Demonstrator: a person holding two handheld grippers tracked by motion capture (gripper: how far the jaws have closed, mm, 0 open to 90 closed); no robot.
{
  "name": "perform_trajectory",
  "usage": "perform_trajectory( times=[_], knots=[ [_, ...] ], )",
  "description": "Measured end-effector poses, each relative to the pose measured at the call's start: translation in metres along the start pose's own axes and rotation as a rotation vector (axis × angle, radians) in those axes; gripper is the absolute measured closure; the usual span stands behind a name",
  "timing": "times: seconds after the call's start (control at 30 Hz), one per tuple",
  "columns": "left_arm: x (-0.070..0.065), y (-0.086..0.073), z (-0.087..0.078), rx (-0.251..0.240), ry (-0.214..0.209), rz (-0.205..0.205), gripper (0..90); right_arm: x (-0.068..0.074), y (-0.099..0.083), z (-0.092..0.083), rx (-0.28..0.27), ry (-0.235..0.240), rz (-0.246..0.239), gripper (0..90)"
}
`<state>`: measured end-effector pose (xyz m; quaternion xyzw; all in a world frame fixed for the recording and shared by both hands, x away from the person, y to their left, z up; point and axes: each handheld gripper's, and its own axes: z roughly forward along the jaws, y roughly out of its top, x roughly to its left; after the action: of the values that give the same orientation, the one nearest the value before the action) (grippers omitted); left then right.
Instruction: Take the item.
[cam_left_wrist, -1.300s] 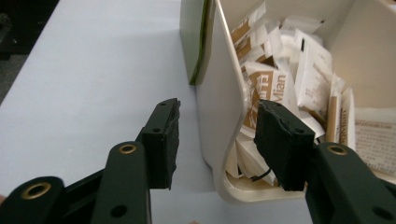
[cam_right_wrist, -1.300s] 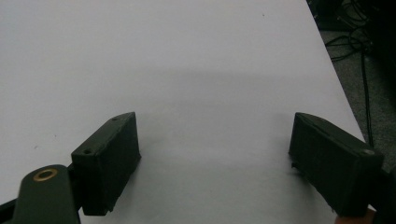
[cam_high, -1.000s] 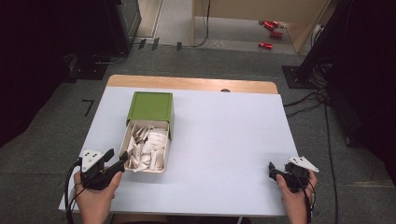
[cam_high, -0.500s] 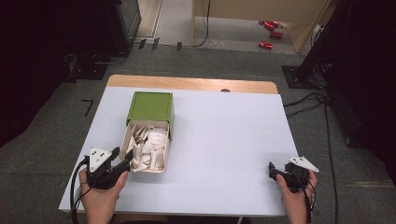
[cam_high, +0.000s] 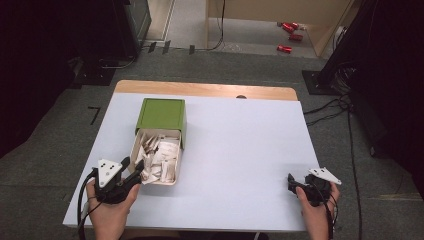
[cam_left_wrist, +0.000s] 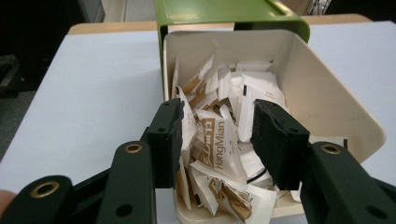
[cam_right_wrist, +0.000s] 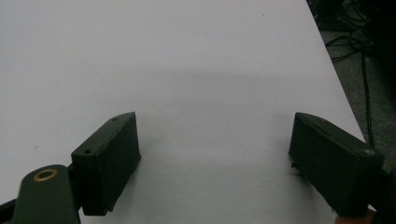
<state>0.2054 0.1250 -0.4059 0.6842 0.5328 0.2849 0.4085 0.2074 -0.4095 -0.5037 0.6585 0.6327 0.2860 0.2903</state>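
Grey floor surrounds a white bench (cam_high: 240, 165) with a wooden strip along its far edge; red cans (cam_high: 289, 36) lie on the floor beyond, cables (cam_high: 330, 107) off the right edge. High view: a cream tray (cam_high: 156, 159) of paper sachets (cam_high: 162, 155) slides out of a green sleeve (cam_high: 161, 116), left of centre. The left claw (cam_high: 134, 166) sits at the tray's near left corner. The right claw (cam_high: 291, 181) rests near the near right corner, well apart from the tray.

Left gripper view: the left claw (cam_left_wrist: 217, 133) has been closing; its jaws flank a "HongMian" sachet (cam_left_wrist: 215, 144), left pad touching paper, right pad just clear. The tray wall (cam_left_wrist: 322, 98) stands close beside the right jaw.

Right gripper view: the right claw (cam_right_wrist: 215, 140) stands wide apart over bare bench (cam_right_wrist: 187, 56).
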Motion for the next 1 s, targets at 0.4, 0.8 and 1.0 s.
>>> perform_trajectory(
  times=[0.4, 0.8, 1.0],
  knots=[
    [-0.004, -0.01, 0.023, 0.086, -0.001, 0.034, 63.1, 0.0, 0.0, 0.0, 0.0, 0.001, 0.0, 15.9],
    [-0.005, -0.021, 0.04, 0.136, 0.007, 0.044, 64.9, 0.0, 0.0, 0.0, 0.0, 0.001, 0.0, 15.9],
    [-0.003, -0.021, 0.038, 0.128, -0.015, 0.041, 74.0, 0.0, 0.0, 0.0, 0.0, 0.001, 0.0, 15.9]
  ],
)
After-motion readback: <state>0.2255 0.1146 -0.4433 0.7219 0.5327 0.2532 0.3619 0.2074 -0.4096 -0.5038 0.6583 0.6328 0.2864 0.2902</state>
